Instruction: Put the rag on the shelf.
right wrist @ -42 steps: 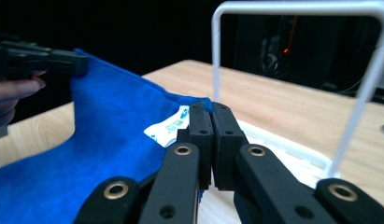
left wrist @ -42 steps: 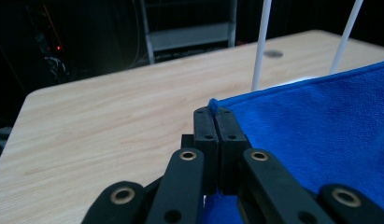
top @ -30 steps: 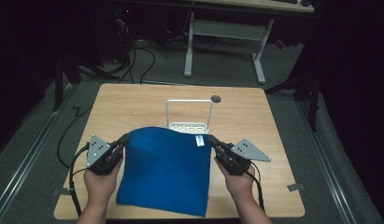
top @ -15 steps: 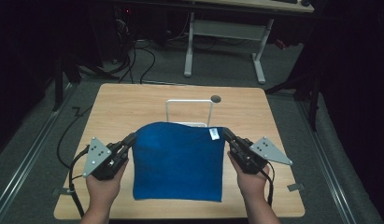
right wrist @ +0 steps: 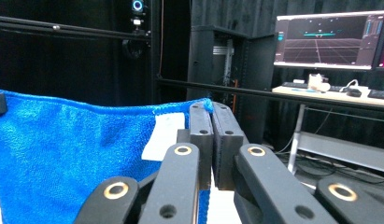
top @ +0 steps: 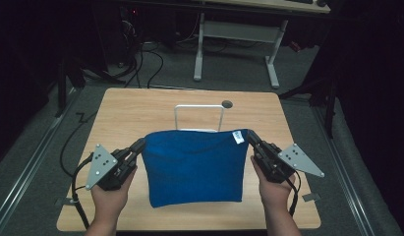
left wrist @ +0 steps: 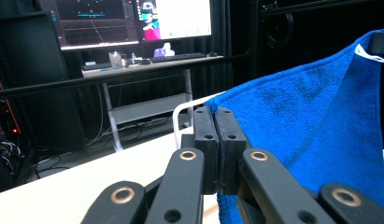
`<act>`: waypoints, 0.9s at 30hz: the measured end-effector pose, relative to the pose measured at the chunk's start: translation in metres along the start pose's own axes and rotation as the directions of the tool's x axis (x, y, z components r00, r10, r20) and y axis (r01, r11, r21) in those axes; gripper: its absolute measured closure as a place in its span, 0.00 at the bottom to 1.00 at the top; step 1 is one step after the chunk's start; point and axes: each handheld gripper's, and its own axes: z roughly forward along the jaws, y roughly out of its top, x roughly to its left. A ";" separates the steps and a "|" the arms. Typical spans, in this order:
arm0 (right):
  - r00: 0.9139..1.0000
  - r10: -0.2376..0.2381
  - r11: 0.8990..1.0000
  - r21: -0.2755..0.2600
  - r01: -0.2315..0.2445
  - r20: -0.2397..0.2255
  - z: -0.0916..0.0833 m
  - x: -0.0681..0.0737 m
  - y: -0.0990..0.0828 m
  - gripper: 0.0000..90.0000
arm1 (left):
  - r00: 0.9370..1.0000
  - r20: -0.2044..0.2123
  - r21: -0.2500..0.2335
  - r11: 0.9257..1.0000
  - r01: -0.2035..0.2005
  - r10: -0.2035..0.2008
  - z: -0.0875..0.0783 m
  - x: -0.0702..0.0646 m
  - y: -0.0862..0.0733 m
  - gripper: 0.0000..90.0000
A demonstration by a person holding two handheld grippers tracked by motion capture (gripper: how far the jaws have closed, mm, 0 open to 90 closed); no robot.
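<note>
The blue towel (top: 193,167) is hanging between the two tools, stretched by its upper corners, with its long top edge running from nine o'clock to three o'clock across the worktop (top: 135,110). The left tool (top: 138,145) is pinching the upper left corner, jaws closed flat on the cloth as the left gripper view shows (left wrist: 217,140); the right tool (top: 250,137) is clamping the upper right corner beside the white label (top: 238,137), its jaws likewise closed on the fabric (right wrist: 211,140). The lower hem is lying near the front edge of the worktop at six o'clock; whether it is touching the surface cannot be told. Just behind the towel, at twelve o'clock, a white wire rack (top: 199,114) is standing upright, its top bar showing above the cloth's upper edge. In my judgement, the coming move is turning on that relation: the towel is sitting in front of the rack, parallel to its bar, both hands about equally distant. Nothing else is obstructing the way; a cable hole (top: 227,104) lies beyond the rack.
</note>
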 end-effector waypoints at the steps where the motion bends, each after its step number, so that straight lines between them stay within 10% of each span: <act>1: 1.000 -0.003 1.000 0.001 0.003 0.003 0.000 0.000 0.000 0.99 | 1.000 0.001 0.000 1.000 0.005 -0.005 0.001 0.000 0.000 0.99; 27: 0.999 -0.002 1.000 0.016 0.001 0.042 0.039 -0.035 0.034 0.99 | 0.997 -0.069 -0.001 1.000 -0.027 0.027 0.060 0.037 0.060 0.99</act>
